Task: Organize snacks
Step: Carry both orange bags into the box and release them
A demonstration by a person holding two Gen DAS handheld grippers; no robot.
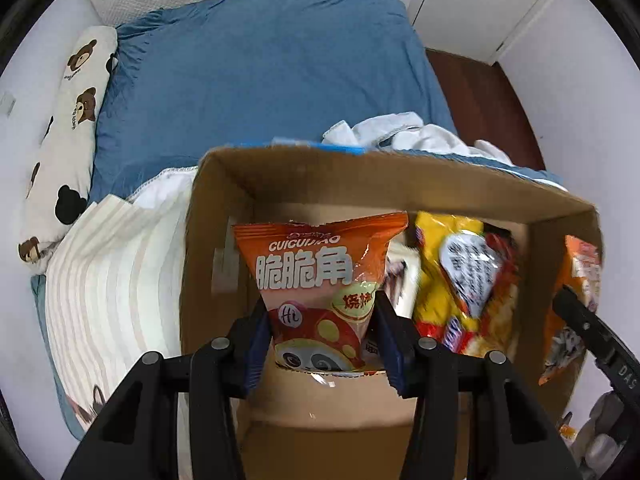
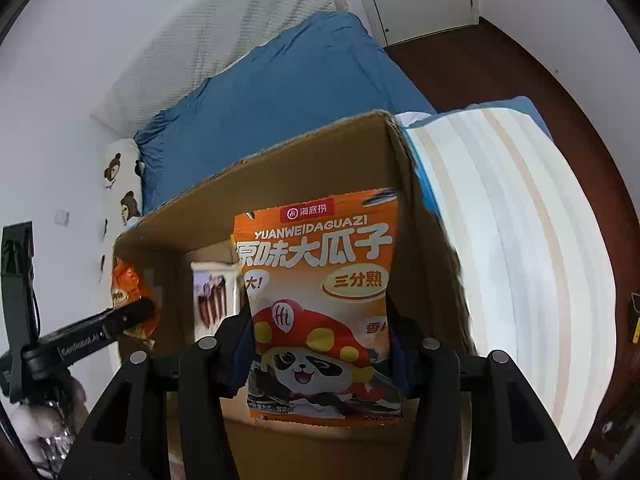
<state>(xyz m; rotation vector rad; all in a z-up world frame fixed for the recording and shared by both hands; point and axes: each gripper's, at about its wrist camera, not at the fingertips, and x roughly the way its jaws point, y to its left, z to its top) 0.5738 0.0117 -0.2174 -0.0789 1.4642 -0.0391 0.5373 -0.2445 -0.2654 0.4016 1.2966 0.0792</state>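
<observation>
Blue bedsheet [image 1: 256, 80] fills the upper half of both views, with a bear-print white pillow [image 1: 68, 128] at the left and a striped cream blanket [image 1: 120, 280] beside an open brown cardboard box [image 1: 360, 172]. Left tongs [image 1: 322, 344], at lower centre of the left wrist view, are clamped on an orange triangular crisp packet [image 1: 316, 280] held over the box. Inside the box, right of it, lies a yellow snack bag [image 1: 460, 280]. Right tongs [image 2: 320, 356], at lower centre of the right wrist view, grip an orange sunflower-seed packet with a panda [image 2: 320, 280] above the box's near edge.
</observation>
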